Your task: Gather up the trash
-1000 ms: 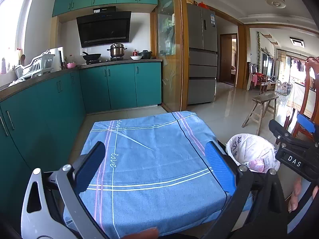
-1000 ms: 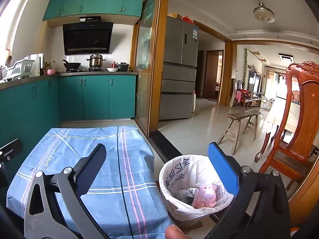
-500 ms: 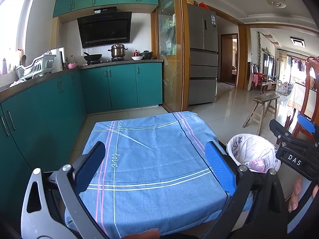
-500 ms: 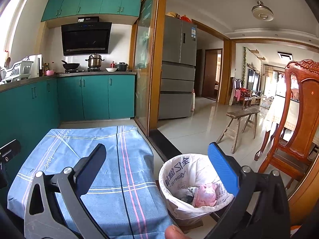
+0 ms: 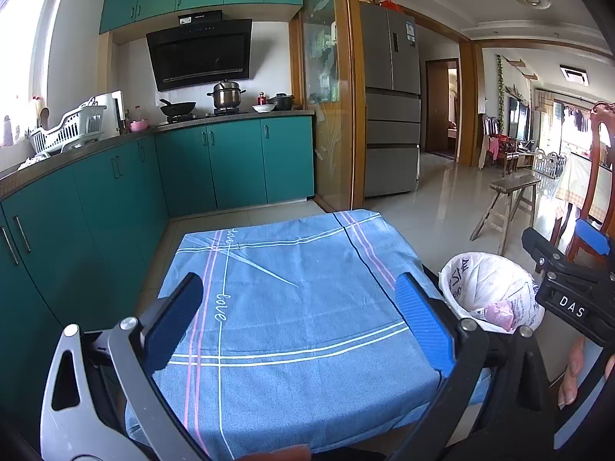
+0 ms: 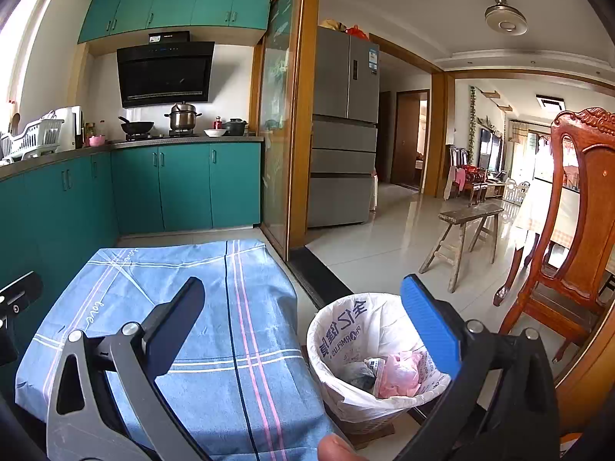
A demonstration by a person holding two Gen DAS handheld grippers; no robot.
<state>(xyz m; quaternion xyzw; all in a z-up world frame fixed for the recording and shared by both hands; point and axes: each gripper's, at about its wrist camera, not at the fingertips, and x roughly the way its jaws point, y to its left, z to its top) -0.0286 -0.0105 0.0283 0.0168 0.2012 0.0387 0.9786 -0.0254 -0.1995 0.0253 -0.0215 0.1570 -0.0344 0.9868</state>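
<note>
A trash bin (image 6: 378,357) lined with a white printed bag stands on the floor to the right of the table; it also shows in the left wrist view (image 5: 488,294). Inside lie pink crumpled plastic (image 6: 398,376) and dark grey scraps (image 6: 357,372). The table is covered by a blue cloth (image 5: 292,307) with pink and white stripes, and no trash shows on it. My left gripper (image 5: 296,322) is open and empty above the near part of the table. My right gripper (image 6: 303,322) is open and empty, between the table's right edge and the bin.
Teal kitchen cabinets (image 5: 115,207) run along the left and back. A glass sliding door (image 6: 282,146) and a fridge (image 6: 344,126) stand behind the table. A wooden chair (image 6: 569,238) is at the right and a low wooden bench (image 6: 467,238) stands beyond the bin.
</note>
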